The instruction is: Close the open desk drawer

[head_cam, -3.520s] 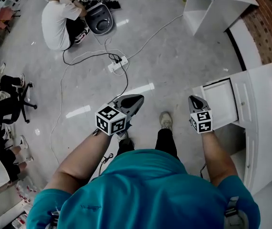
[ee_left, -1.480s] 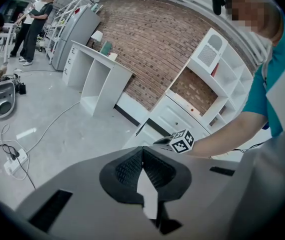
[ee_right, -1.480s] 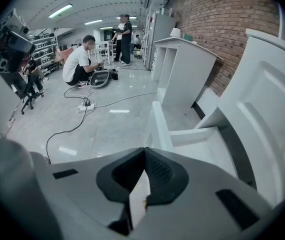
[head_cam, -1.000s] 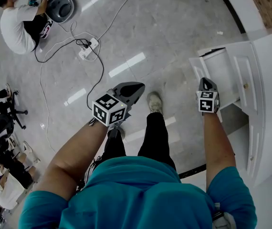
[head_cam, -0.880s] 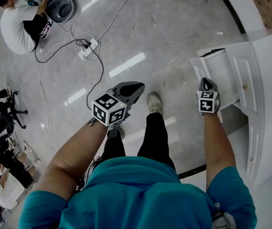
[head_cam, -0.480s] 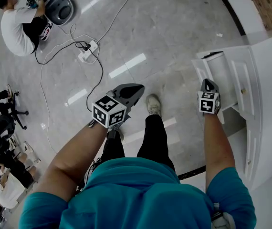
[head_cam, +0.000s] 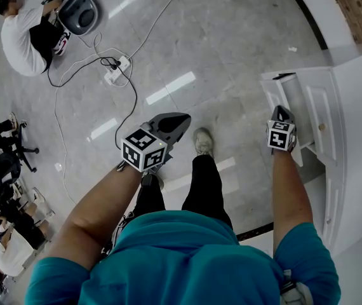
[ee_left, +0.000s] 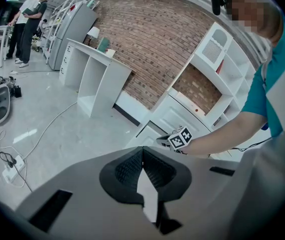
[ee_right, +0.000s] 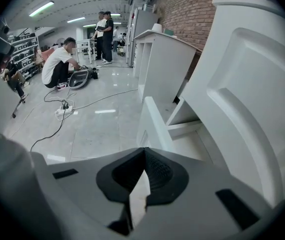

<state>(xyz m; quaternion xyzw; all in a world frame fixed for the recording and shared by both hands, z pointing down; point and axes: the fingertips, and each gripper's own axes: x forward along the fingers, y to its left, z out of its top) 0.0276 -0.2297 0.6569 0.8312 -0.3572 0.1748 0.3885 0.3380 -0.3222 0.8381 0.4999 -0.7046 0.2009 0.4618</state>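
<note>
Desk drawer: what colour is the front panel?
Plain white, no pattern. The drawer shows best in the right gripper view.

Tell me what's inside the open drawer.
Only bare white floor and walls show inside the drawer. Its near end is covered by the right gripper, so that part cannot be checked.

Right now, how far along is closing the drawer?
Done: the right gripper, shut and empty, is at the front of the drawer. In hand: the push, it seems. Left: the drawer sticks partway out of the desk and needs pushing flush. The left gripper hangs shut and idle.
</note>
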